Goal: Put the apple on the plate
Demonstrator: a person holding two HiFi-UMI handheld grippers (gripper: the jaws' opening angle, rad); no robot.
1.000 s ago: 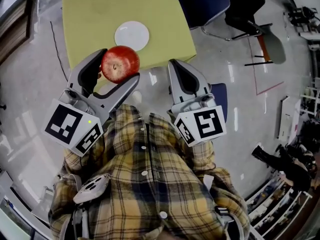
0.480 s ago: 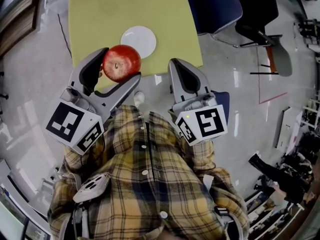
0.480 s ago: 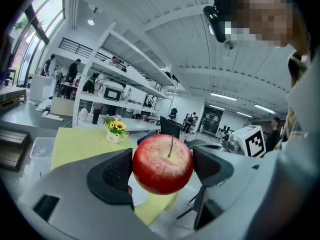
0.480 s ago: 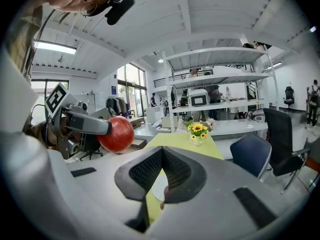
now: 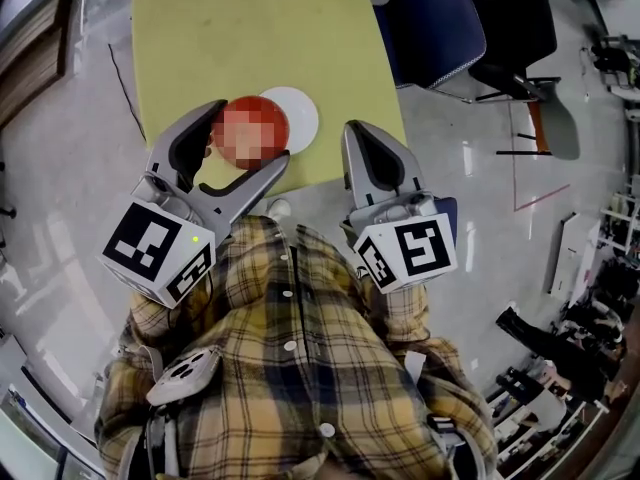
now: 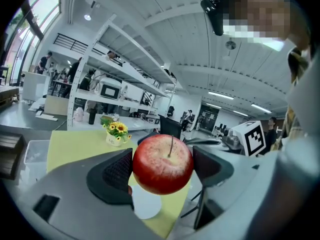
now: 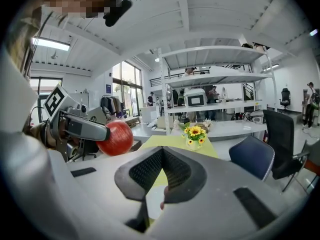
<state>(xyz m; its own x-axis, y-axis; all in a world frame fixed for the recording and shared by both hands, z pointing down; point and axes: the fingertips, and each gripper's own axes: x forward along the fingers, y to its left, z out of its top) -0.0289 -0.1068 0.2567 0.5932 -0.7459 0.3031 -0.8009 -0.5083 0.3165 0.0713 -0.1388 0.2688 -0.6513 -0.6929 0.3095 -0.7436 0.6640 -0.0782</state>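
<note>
While your left gripper carries the load, its jaws stand wide apart and press on either flank of the red apple, stem toward the camera, fruit clear of any surface. Just beneath and slightly to one side, as the left gripper view has it, lies the small white plate, sitting near the front edge of the yellow-green table. From the head view the apple overlaps the plate's near-left rim, so you are close but not centred.

To finish well, move the apple a little forward and to your right until the white disc shows evenly round it, then lower straight down. Wait for the base to touch the plate before you ease the jaws apart; a round fruit dropped from above is likely to roll, and the table edge is near.

Your right gripper rides beside it, jaws together on nothing, over the floor just off the table. Keep it there. Beyond, a flower pot and a blue chair stand well apart.
</note>
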